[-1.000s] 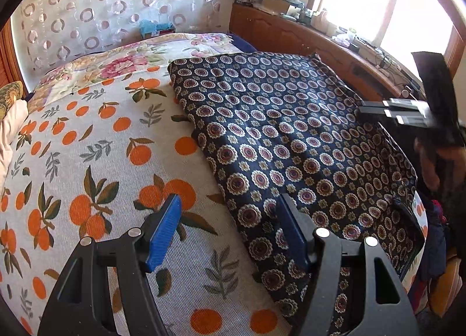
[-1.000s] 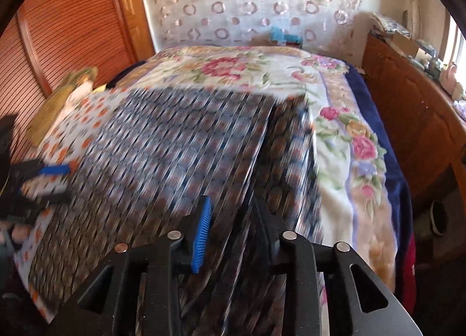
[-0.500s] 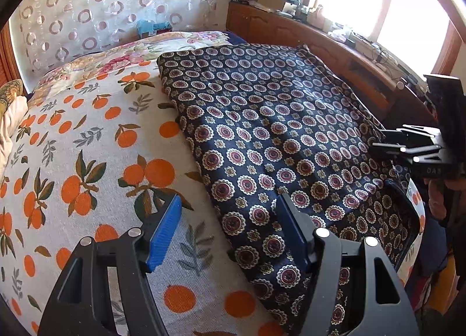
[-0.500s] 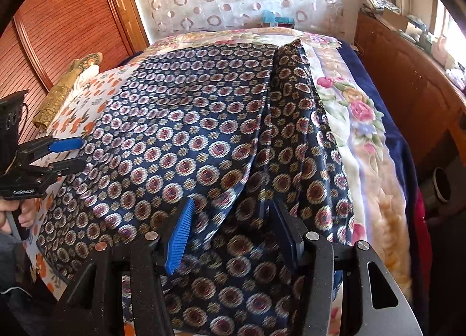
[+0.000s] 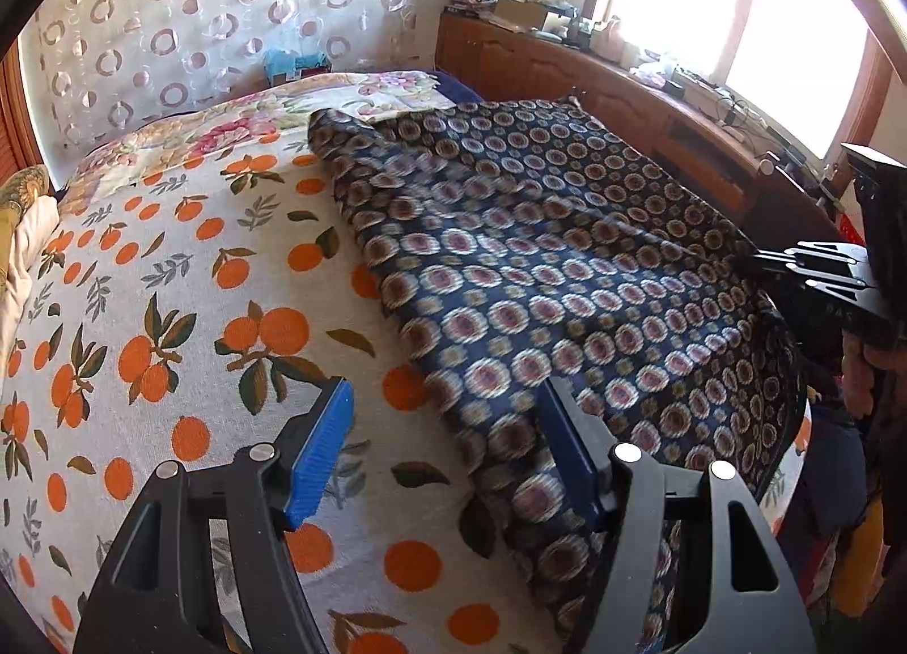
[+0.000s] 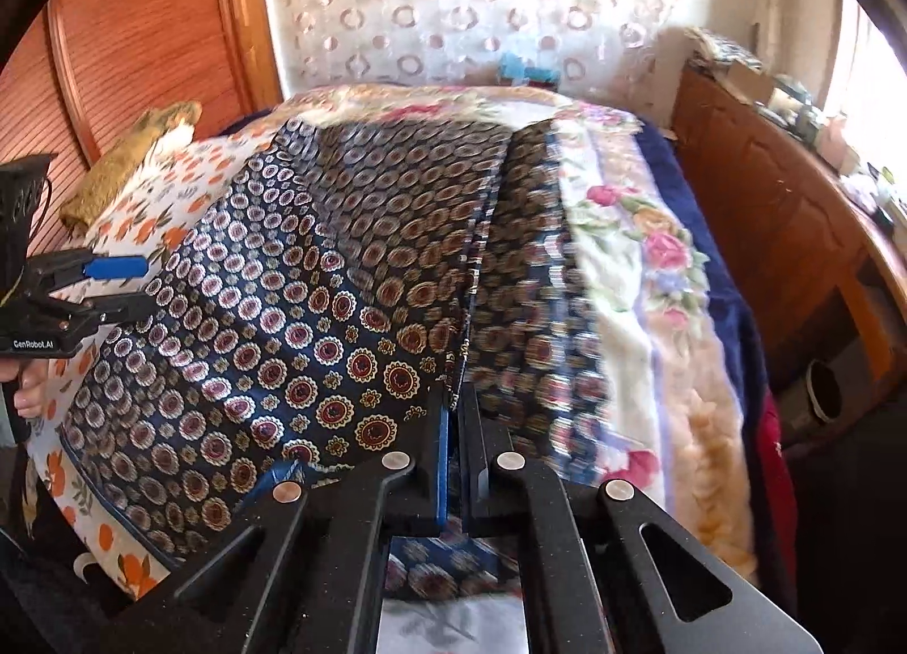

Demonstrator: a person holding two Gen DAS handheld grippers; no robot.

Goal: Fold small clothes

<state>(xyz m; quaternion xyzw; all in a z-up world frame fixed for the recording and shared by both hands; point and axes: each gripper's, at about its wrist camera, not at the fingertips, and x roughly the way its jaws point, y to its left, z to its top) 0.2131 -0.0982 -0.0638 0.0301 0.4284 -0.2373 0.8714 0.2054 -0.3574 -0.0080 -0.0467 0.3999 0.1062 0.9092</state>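
A navy cloth with round medallions [image 5: 567, 268] lies spread over the bed. My right gripper [image 6: 452, 410] is shut on a raised fold of this cloth [image 6: 317, 314] near its front edge, and the fabric rises in a ridge from the jaws. The same gripper [image 5: 793, 263] shows at the right of the left wrist view. My left gripper [image 5: 448, 444] hangs open over the cloth's left edge. Its right finger is above the fabric and its left finger above the sheet, and neither pad presses. It appears at the far left [image 6: 119, 285] of the right wrist view, with a hand below it.
The bed has an orange-fruit sheet [image 5: 170, 314] and a floral blanket [image 6: 640, 257]. A wooden cabinet [image 5: 652, 104] with clutter runs along the window side. A wooden wardrobe [image 6: 142, 30] and a pillow [image 6: 130, 155] are on the other side. A circle-patterned curtain [image 5: 198, 19] hangs behind.
My right gripper went from open to shut on a fold of the cloth and drew back toward the bed's near edge. The cloth's far corner has lifted. The left gripper stayed open.
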